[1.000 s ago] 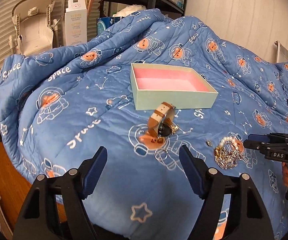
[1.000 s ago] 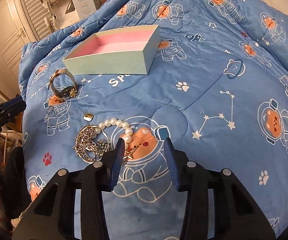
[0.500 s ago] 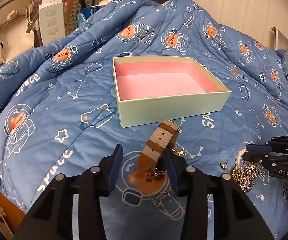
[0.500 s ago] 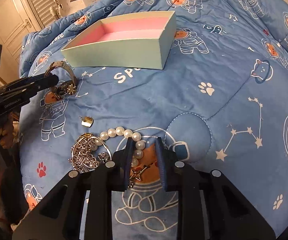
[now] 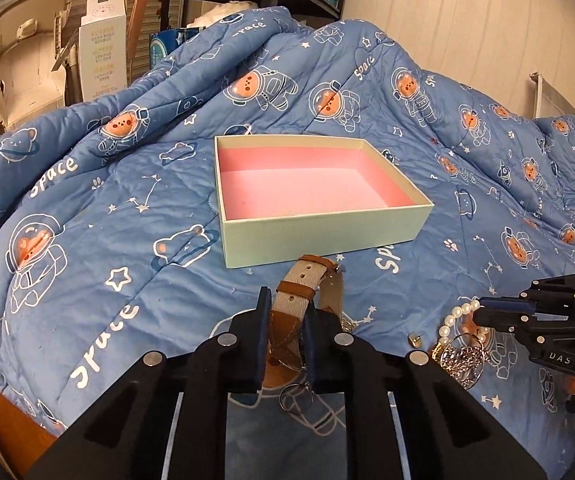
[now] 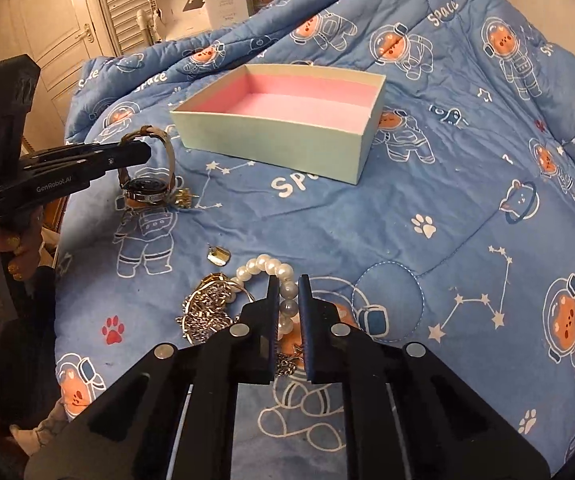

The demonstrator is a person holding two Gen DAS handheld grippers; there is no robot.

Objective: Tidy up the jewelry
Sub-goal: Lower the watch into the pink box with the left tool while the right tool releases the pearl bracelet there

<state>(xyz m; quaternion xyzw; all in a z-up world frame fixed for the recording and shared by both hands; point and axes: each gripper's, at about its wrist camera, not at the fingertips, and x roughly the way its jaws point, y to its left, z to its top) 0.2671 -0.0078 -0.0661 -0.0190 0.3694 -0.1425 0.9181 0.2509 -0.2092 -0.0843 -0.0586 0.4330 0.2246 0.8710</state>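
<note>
A pale green box (image 5: 319, 236) with a pink inside stands open and empty on the blue quilt; it also shows in the right wrist view (image 6: 271, 140). My left gripper (image 5: 283, 344) is shut on the strap of a beige and brown watch (image 5: 307, 284), just in front of the box; the watch face (image 6: 147, 194) rests on the quilt. My right gripper (image 6: 287, 312) is shut on a pearl bracelet (image 6: 271, 268), which lies beside a heap of silver chains (image 6: 207, 308). A small gold charm (image 6: 218, 257) lies close by.
A metal ring (image 5: 296, 397) lies under the left gripper. The quilt (image 5: 87, 208) drops off at the left over a wooden floor. A white carton (image 5: 101, 60), shelving and a white chair stand behind the bed. A wall is at the right.
My left gripper moved forward and closed on the watch strap. My right gripper moved forward and closed on the pearl bracelet.
</note>
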